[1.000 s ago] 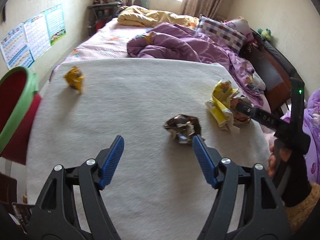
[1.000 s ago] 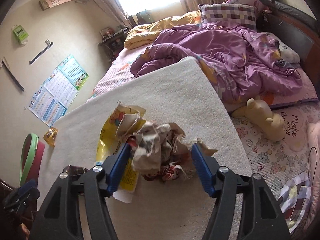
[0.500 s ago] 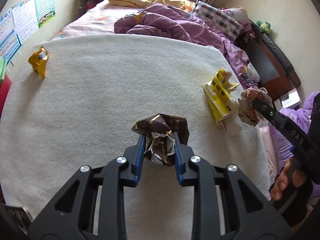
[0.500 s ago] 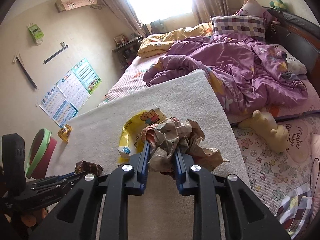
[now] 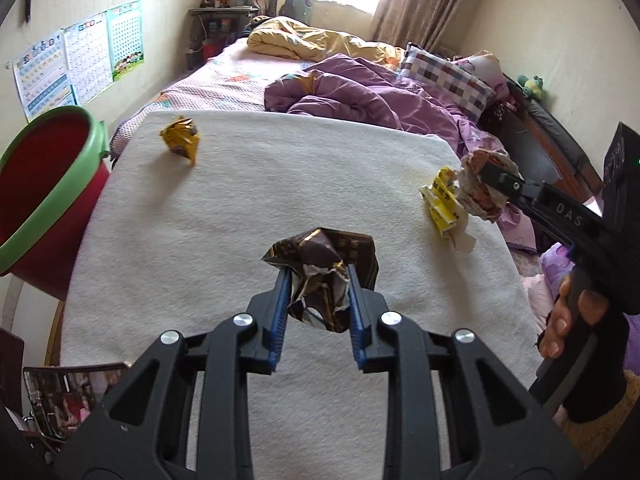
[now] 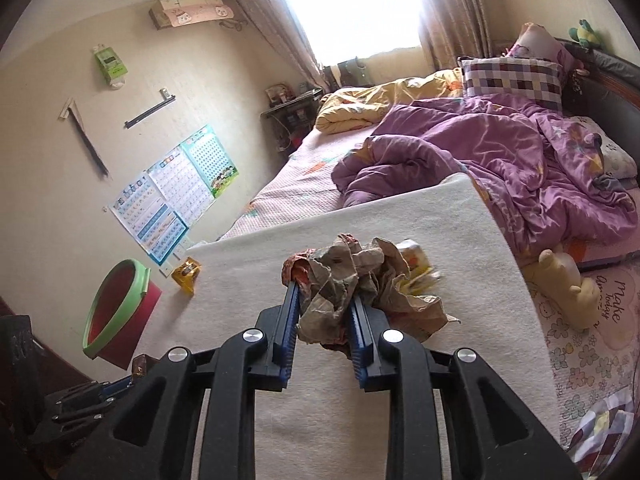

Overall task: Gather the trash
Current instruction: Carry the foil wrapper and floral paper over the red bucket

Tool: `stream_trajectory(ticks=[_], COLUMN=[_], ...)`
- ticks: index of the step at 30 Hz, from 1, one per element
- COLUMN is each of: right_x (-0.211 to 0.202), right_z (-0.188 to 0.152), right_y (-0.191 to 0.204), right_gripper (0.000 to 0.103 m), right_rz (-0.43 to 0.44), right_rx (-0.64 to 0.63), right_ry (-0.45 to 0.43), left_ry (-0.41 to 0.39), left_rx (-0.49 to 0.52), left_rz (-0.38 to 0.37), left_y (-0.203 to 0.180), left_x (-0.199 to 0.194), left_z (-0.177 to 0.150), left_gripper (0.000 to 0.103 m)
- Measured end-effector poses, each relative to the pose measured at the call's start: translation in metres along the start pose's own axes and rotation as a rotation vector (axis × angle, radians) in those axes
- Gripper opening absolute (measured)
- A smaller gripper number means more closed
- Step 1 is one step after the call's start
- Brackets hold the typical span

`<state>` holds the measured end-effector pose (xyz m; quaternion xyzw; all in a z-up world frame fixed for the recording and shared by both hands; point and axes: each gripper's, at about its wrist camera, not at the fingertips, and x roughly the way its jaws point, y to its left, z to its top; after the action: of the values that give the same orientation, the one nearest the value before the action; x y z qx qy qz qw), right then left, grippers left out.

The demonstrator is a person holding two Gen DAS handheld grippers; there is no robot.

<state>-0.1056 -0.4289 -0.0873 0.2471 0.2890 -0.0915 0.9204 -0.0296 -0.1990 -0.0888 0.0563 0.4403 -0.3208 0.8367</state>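
Observation:
My left gripper [image 5: 318,276] is shut on a crumpled dark brown wrapper [image 5: 320,252], held just above the white blanket [image 5: 240,208]. My right gripper [image 6: 324,292] is shut on a wad of crumpled brown paper [image 6: 344,272], also off the blanket. In the left wrist view it is at the right [image 5: 486,176], held by a hand [image 5: 568,320]. A yellow wrapper [image 5: 442,204] lies on the blanket under that wad. A small orange-yellow wrapper [image 5: 180,140] lies at the blanket's far left. A red bin with a green rim [image 5: 48,184] stands beside the bed's left edge.
A purple duvet [image 5: 360,100], a yellow quilt [image 5: 304,40] and a checked pillow [image 5: 444,76] lie beyond the blanket. A tan plush toy [image 6: 568,280] lies to its right. Posters [image 6: 176,192] hang on the left wall. A dark headboard [image 5: 540,140] runs along the right.
Both grippers have closed on their pieces of trash and lifted them off the blanket. The left view has swung left, bringing the red bin into sight.

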Motion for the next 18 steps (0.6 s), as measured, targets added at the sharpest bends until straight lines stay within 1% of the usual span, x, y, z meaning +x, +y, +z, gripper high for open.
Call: stream_trajectory(ticks=[5, 9, 12, 18], right_x=[0.010, 0.022, 0.027, 0.031], right_z=[-0.011, -0.021, -0.028, -0.038], right_y=[0.046, 0.070, 0.081, 0.104], right_gripper=[0.023, 0.025, 0.025, 0.025], right_rz=[0.053, 0.075, 0.077, 0.070], right_rx=[-0.090, -0.155, -0.165, -0.181], right_ry=[0.038, 0.089, 0.104, 0.114], left_ry=[-0.006, -0.026, -0.038, -0.039], left_rx=[0.003, -0.008, -0.014, -0.033], left_rz=[0.051, 0.068, 0.075, 0.074], left_y=[0.015, 0.029, 0.038, 0.063], left_x=[-0.007, -0.017, -0.028, -0.035], left_z=[-0.004, -0.004, -0.009, -0.015], left_gripper=[0.025, 0.025, 0.025, 0.025])
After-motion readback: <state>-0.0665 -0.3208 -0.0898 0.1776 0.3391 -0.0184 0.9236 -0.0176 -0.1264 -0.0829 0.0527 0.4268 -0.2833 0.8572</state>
